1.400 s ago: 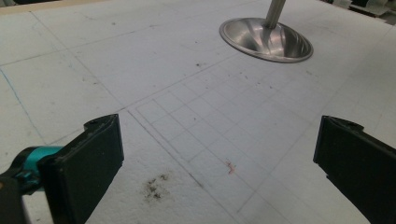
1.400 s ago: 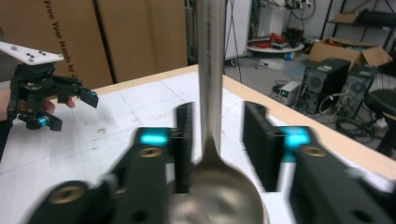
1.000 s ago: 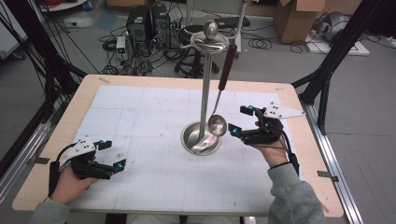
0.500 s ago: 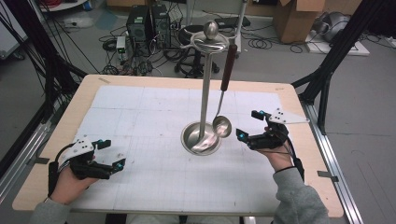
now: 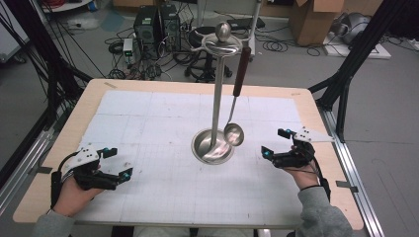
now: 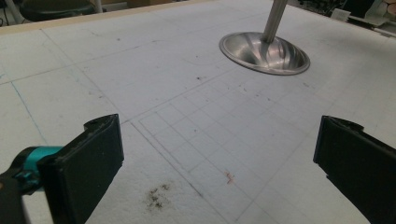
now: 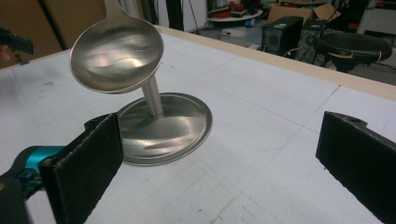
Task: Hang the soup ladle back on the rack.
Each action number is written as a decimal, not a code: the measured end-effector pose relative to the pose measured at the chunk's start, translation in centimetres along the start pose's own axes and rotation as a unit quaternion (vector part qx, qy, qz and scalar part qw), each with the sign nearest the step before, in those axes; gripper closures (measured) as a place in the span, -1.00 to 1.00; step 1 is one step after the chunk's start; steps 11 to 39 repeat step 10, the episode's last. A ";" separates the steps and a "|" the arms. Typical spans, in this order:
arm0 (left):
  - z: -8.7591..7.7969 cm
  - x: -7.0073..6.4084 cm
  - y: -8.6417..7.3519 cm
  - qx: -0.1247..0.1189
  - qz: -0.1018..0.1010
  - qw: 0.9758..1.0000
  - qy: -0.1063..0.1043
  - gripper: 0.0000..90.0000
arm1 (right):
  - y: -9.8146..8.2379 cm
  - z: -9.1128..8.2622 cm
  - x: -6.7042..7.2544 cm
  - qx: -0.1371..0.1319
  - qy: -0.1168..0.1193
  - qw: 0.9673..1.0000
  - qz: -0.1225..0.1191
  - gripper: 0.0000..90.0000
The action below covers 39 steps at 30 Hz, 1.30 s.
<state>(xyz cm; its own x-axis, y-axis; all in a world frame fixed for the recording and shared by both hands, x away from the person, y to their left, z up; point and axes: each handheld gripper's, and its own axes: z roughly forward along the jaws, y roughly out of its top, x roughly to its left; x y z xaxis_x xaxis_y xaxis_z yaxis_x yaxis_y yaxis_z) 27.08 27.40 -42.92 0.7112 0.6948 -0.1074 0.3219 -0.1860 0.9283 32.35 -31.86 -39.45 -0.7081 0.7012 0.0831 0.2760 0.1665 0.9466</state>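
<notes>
- The ladle (image 5: pixel 233 133) is hanging by its dark handle from the top of the metal stand (image 5: pixel 216 98), its bowl hovering just above the stand's round base (image 5: pixel 212 146), ahead of and to the left of the right gripper (image 5: pixel 274 142) fingers.
- The right gripper's fingers are standing wide apart, holding nothing, having just been opening; the ladle bowl (image 7: pixel 116 58) is hanging clear beyond the left finger (image 7: pixel 86 163).
- The step in hand is probably letting go and backing off: pulling straight away, without brushing the bowl, should be keeping the ladle from swinging off its hook.
- The left gripper (image 5: pixel 114 162) is resting low on the tabletop (image 5: pixel 163 197), well apart from the stand, fingers (image 6: pixel 88 158) wide and empty.
</notes>
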 end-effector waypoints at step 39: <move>-0.3 0.4 0.2 -0.017 -0.018 1.000 0.002 -0.95 | -1.1 0.2 0.3 0.009 0.023 1.000 -0.008 -1.00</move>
